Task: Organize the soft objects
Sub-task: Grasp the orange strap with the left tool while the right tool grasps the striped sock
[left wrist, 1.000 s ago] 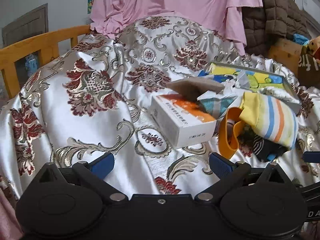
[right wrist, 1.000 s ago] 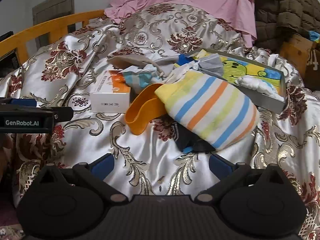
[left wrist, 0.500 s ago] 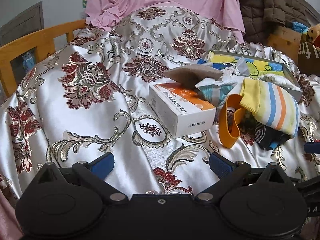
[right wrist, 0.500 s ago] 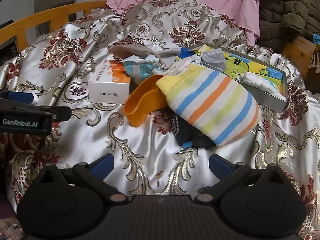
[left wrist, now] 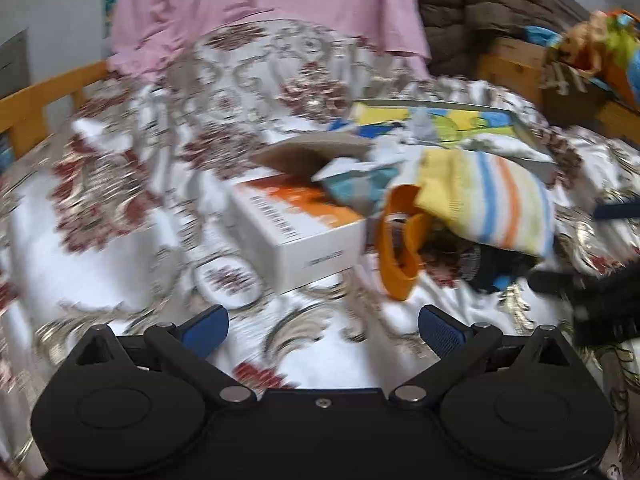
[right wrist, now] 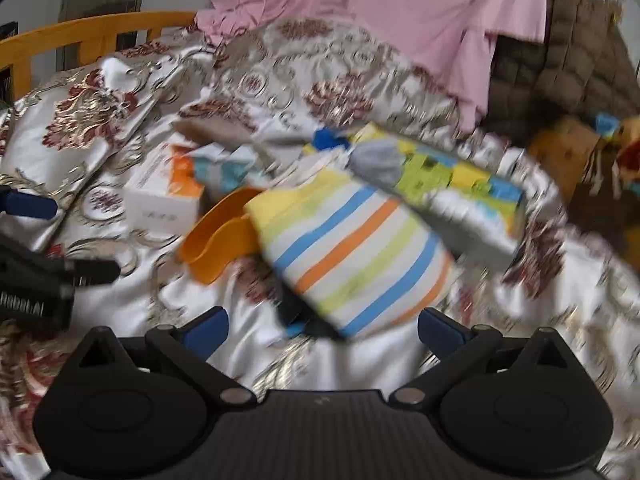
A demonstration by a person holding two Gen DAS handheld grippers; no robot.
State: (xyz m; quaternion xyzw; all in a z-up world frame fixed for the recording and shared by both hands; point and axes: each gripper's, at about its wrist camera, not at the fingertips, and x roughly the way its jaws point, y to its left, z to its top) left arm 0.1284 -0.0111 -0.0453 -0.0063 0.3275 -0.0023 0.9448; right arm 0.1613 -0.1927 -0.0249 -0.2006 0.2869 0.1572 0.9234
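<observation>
A striped yellow, blue and orange soft item (right wrist: pixel 356 256) lies on the brocade bedspread, also in the left wrist view (left wrist: pixel 492 208). An orange band (right wrist: pixel 218 240) lies at its left, also in the left wrist view (left wrist: pixel 400 248). A dark cloth (right wrist: pixel 304 316) sticks out under the striped item. A teal-patterned cloth (left wrist: pixel 360 184) lies on a white and orange box (left wrist: pixel 304 232). My right gripper (right wrist: pixel 322 328) is open and empty, just before the striped item. My left gripper (left wrist: pixel 322 326) is open and empty, short of the box.
A shallow tray with a colourful cartoon print (right wrist: pixel 460 184) lies behind the striped item with light cloths in it. A pink sheet (left wrist: pixel 260 0) and a brown quilt (right wrist: pixel 560 60) hang at the back. A wooden bed rail (right wrist: pixel 80 36) runs along the left.
Both grippers have moved forward toward the pile. The striped item and the box look larger and closer, and both views are blurred by motion. Both grippers stay open.
</observation>
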